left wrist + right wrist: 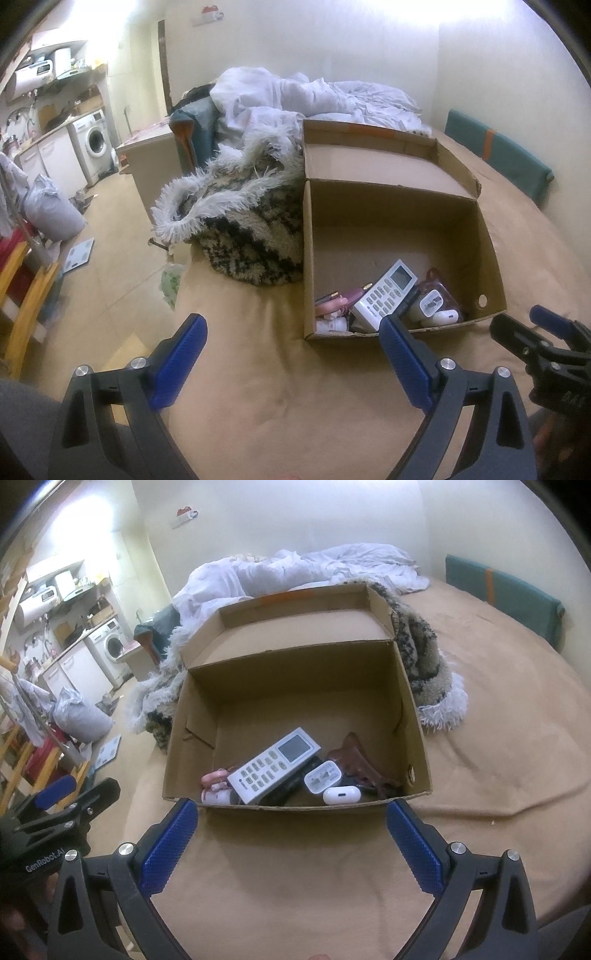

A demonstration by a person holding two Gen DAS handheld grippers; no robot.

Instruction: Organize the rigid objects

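Observation:
An open cardboard box (pixel 413 716) sits on the tan bed cover, also in the left wrist view (pixel 487 251). Inside lie a white remote (pixel 273 764), also in the left wrist view (pixel 384 295), a white charger plug (pixel 322 777), a white earbud case (pixel 341 795), a brown hair claw (pixel 358 762), a black remote under the white one, and pink items (pixel 214 779). My right gripper (pixel 291 812) is open and empty just before the box's near wall. My left gripper (pixel 291 328) is open and empty, left of the box's front corner.
A shaggy patterned rug (pixel 243 229) lies bunched against the box's left side. Rumpled white bedding (pixel 314 96) is behind the box. A teal cushion (pixel 502 587) lies far right. The floor, a scale (pixel 77 254) and a washing machine (pixel 94 144) are to the left.

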